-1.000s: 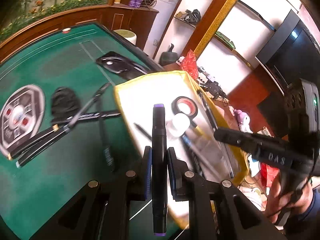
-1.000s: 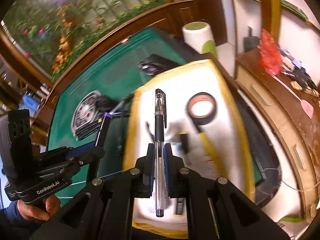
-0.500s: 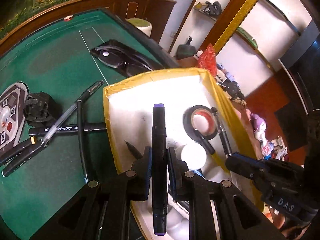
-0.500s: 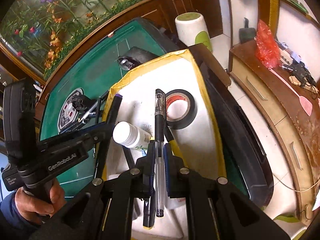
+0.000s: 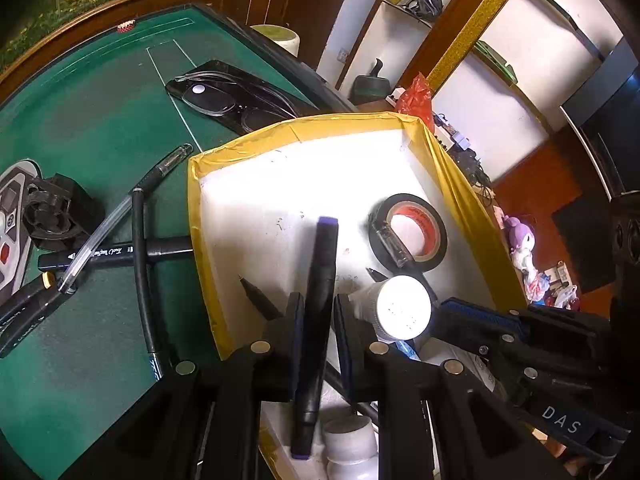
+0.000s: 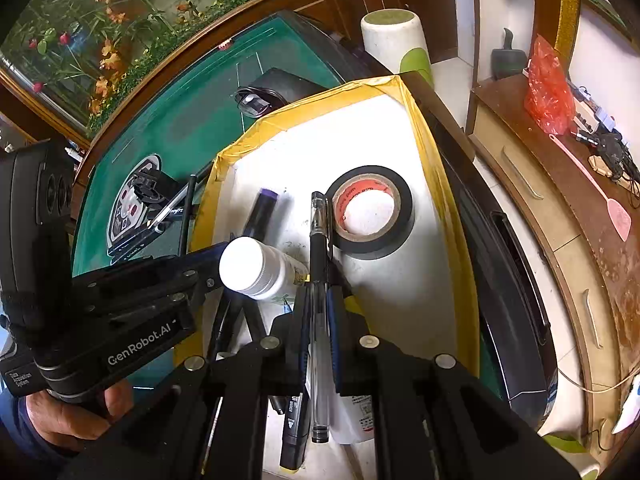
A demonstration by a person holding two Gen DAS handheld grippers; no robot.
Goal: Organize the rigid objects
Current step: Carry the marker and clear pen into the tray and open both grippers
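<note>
- the left gripper (image 5: 316, 316) is clamping a black marker (image 5: 320, 280) with a purple cap, its jaws nearly closed on the barrel; the marker is hanging tilted over the white box (image 5: 304, 136) with yellow-taped rims.
- the right gripper (image 6: 319, 312) is pinching a clear pen (image 6: 319, 264) with a black grip, jaws almost fully closed on it, also over the box.
- a roll of black tape (image 6: 370, 212) is lying flat inside the box, just beside the pen's cap.
- a white-capped bottle (image 6: 256, 266) is lying in the box between the two grippers; a second bottle (image 5: 352, 440) is showing below the left jaws.
- more pens (image 5: 140, 248) are lying crossed on the green table (image 5: 100, 128), outside the box, near a black clip (image 5: 56, 216).
- glasses (image 5: 224, 98) are resting on a dark case beyond the box.
- a hand (image 6: 76, 416) is gripping the left gripper's handle.
</note>
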